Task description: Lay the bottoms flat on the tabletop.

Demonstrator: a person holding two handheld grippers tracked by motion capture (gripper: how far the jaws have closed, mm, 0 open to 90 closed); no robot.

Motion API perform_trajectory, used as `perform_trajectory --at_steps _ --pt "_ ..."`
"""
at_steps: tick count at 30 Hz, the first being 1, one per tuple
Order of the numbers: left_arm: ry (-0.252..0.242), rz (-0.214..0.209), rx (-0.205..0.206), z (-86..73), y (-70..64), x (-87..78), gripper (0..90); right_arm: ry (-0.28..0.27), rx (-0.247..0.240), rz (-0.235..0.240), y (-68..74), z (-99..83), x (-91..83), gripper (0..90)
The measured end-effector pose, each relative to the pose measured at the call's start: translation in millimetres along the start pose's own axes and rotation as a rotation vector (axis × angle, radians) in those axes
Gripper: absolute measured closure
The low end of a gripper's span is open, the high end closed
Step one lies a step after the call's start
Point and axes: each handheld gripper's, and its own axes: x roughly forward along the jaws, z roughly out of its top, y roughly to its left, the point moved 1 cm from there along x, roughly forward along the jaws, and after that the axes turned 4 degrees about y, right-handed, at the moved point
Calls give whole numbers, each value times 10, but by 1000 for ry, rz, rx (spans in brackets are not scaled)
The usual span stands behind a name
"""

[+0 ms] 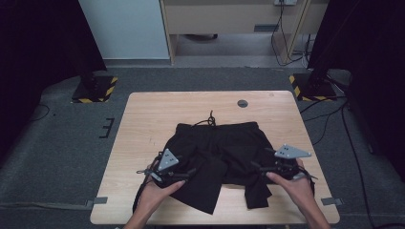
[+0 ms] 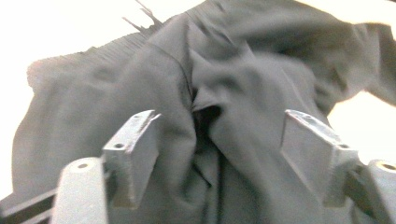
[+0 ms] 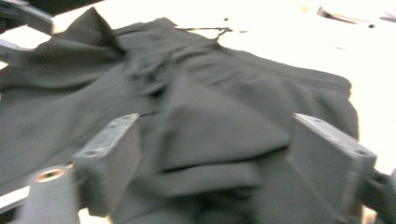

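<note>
One pair of black shorts [image 1: 219, 152] lies crumpled at mid-worktop [image 1: 143, 124], waistband away from the person. Left gripper [image 1: 184, 174] at the left leg and right gripper [image 1: 258, 168] at the right leg: fingers [image 2: 133, 149] spread wide over the cloth, nothing pinched.

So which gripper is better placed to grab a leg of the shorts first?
Probably the left gripper: its open jaws already straddle a raised fold of the black shorts. The right gripper is open over flatter cloth by the other leg, so it is nearly as ready.
</note>
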Motion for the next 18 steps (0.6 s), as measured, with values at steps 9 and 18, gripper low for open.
perform_trajectory --at_steps 9,18 --pt "20 116 -13 228 581 -110 170 147 104 -184 -812 162 548 572" --pt "52 181 -103 230 1058 -9 258 235 137 -192 -1022 62 812 580"
